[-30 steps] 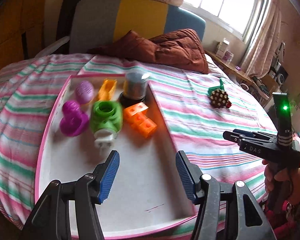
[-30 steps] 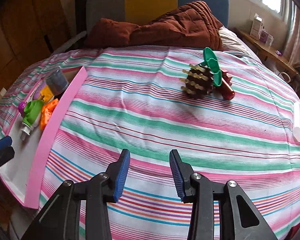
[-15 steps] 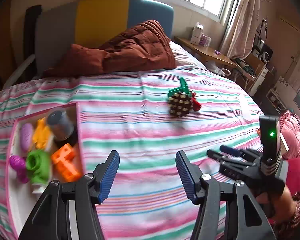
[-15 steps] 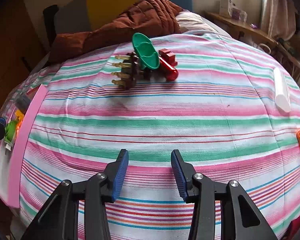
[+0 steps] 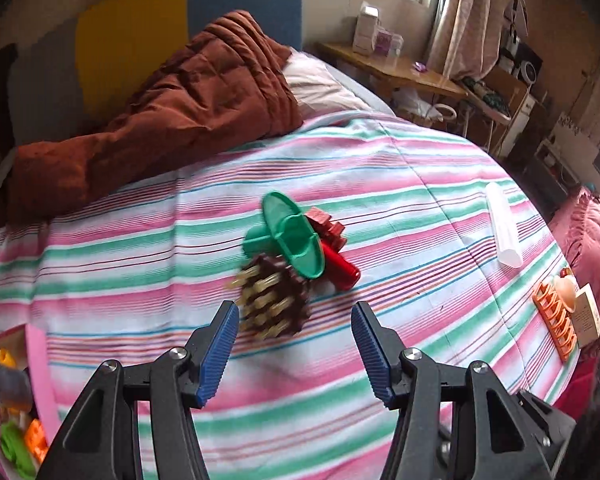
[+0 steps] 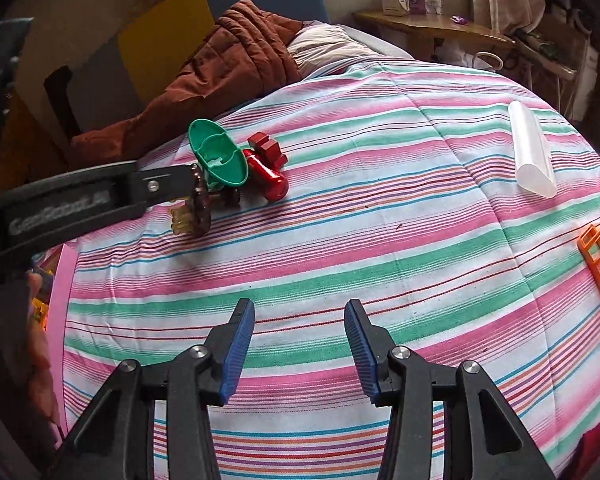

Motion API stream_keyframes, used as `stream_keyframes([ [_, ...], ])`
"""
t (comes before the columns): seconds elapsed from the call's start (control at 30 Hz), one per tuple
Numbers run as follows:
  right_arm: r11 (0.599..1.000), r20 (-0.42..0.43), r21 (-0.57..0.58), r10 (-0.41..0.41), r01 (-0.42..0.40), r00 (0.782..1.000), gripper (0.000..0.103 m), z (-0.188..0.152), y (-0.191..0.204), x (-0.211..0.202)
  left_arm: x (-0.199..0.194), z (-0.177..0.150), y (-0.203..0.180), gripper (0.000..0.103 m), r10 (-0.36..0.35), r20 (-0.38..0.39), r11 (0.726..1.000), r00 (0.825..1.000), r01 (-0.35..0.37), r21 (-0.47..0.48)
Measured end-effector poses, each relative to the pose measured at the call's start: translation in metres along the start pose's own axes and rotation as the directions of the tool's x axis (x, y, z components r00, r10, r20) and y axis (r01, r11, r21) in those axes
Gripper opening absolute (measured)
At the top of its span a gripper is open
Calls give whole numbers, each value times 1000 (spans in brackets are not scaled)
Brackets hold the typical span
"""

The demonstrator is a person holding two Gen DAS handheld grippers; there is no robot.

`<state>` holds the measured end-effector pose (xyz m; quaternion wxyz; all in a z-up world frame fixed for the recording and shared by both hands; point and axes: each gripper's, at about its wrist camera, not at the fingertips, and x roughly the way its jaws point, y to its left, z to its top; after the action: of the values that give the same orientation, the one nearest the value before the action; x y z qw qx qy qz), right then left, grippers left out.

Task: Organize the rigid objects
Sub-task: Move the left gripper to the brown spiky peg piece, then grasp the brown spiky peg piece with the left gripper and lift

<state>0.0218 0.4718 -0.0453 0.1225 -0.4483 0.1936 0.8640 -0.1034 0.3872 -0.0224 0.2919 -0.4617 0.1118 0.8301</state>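
A brown spiky piece (image 5: 274, 304) lies on the striped bedspread, with a green scoop-shaped piece (image 5: 292, 240) and a red piece (image 5: 336, 258) touching behind it. My left gripper (image 5: 294, 320) is open, and the brown piece sits just ahead of its blue pads without being pressed. The right wrist view shows that gripper (image 6: 182, 184) from the side, its tip at the brown piece (image 6: 200, 208), beside the green piece (image 6: 220, 156) and the red piece (image 6: 268, 174). My right gripper (image 6: 299, 318) hovers over bare bedspread, jaws opening, nothing between them.
A pink-rimmed tray (image 5: 38, 376) holding several sorted toys sits at the lower left. A white tube (image 5: 504, 232) and an orange rack (image 5: 556, 320) lie to the right on the bed. A brown quilt (image 5: 172, 108) is heaped at the headboard. A hand (image 6: 40, 340) holds the left gripper.
My left gripper has swung right from over the tray to the brown spiky piece. The right gripper has shifted and rolled, and its jaws stand wider.
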Motion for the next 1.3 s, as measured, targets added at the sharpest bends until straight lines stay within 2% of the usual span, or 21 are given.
stream_keyframes([
  [0.17,1000,-12,23,14,-14,1000,48,5,-6,1,30,12,0,59,91,-39,996,995,-90,13],
  [0.23,999,-18,34,25,-24,1000,48,6,-7,1,37,12,11,57,66,-65,998,996,-67,-13],
  [0.27,999,-21,38,32,-31,999,48,6,-7,1,39,11,18,48,47,-78,998,996,-50,-34],
  [0.3,999,-22,40,36,-35,999,48,6,-7,1,41,10,25,46,18,-88,998,996,-23,-58],
  [0.37,999,-24,34,36,-36,999,48,5,-6,2,36,6,42,46,-31,-73,993,997,23,-116],
  [0.43,999,-27,28,31,-31,999,48,4,-4,3,29,1,56,38,-49,-64,986,997,38,-161],
  [0.57,999,-41,25,31,-30,999,48,1,-3,6,18,-14,88,37,-74,-51,963,996,59,-262],
  [0.6,999,-42,23,28,-27,999,48,0,-3,6,15,-20,99,37,-90,-46,950,995,72,-305],
  [0.77,1000,-45,9,21,-20,999,48,-3,2,8,12,-45,134,36,-61,-65,907,996,28,-421],
  [0.83,1000,-50,5,22,-22,999,48,-5,4,9,5,-52,136,36,-43,-34,909,998,25,-417],
  [0.93,1000,-54,-3,24,-24,998,48,-6,6,9,-3,-54,122,37,-16,3,940,1000,16,-341],
  [1.07,1000,-55,-1,20,-20,998,48,-7,5,11,-11,-51,99,42,-106,51,946,993,116,-303],
  [1.17,1000,-53,6,21,-20,998,48,-5,3,10,-6,-44,82,42,-153,50,943,987,161,-292],
  [1.23,1000,-48,8,19,-18,999,48,-3,1,9,-2,-41,70,42,-160,49,947,986,168,-273],
  [1.3,1000,-45,13,21,-20,999,48,-2,0,9,4,-37,62,42,-125,34,960,992,130,-248],
])
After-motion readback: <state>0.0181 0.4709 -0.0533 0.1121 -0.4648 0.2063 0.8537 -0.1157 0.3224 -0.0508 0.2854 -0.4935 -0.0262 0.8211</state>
